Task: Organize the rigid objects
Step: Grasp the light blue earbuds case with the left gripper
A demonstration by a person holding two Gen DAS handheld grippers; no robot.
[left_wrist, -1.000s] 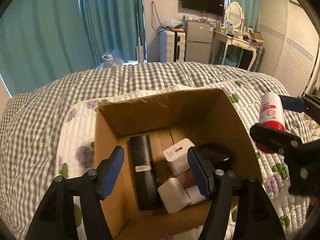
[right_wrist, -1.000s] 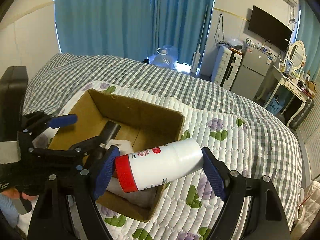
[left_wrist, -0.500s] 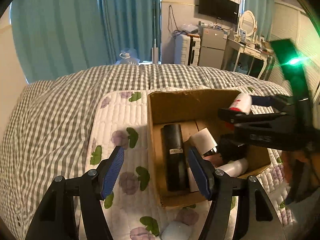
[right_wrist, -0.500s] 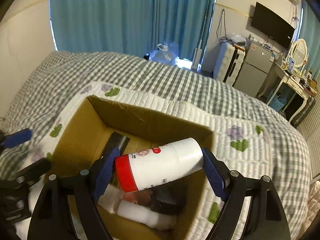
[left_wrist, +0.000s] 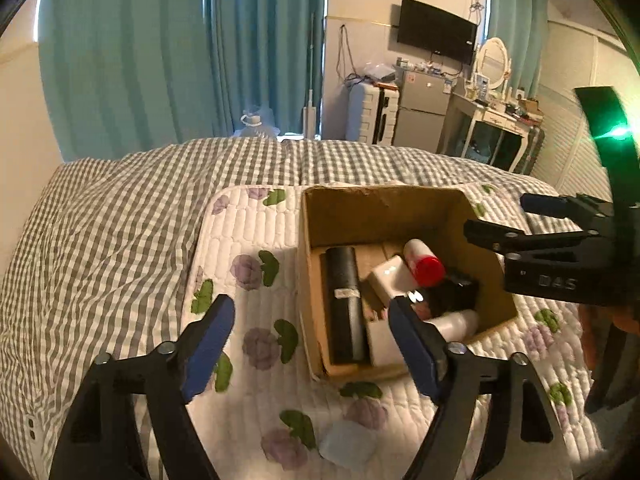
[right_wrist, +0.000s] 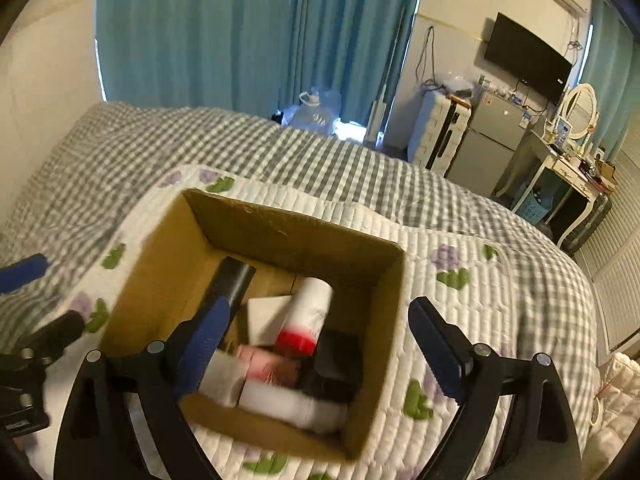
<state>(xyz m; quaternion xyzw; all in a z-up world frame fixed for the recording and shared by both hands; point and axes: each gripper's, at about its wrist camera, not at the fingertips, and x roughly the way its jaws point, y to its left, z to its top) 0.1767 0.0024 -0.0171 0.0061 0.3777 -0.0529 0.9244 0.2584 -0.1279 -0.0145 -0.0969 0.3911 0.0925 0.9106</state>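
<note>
An open cardboard box (left_wrist: 384,208) (right_wrist: 292,236) sits on a floral quilted mat on the bed. Inside lie a white bottle with a red cap (left_wrist: 423,260) (right_wrist: 308,316), a black cylinder (left_wrist: 344,300) (right_wrist: 234,280), white blocks (left_wrist: 390,280), a black object (left_wrist: 456,296) and another white bottle (right_wrist: 292,404). My right gripper (right_wrist: 320,348) is open and empty above the box; it also shows in the left wrist view (left_wrist: 520,220). My left gripper (left_wrist: 310,344) is open and empty, near the box's front left corner.
A pale blue object (left_wrist: 346,446) lies on the mat (left_wrist: 240,248) in front of the box. The grey checked bedspread (left_wrist: 120,216) surrounds the mat. Beyond the bed stand a water jug (right_wrist: 316,114), a fridge (left_wrist: 420,116) and a dressing table (left_wrist: 496,128).
My right gripper has opened and let go of the red-capped bottle, which now lies in the box. My left gripper has drawn back to the left of the box.
</note>
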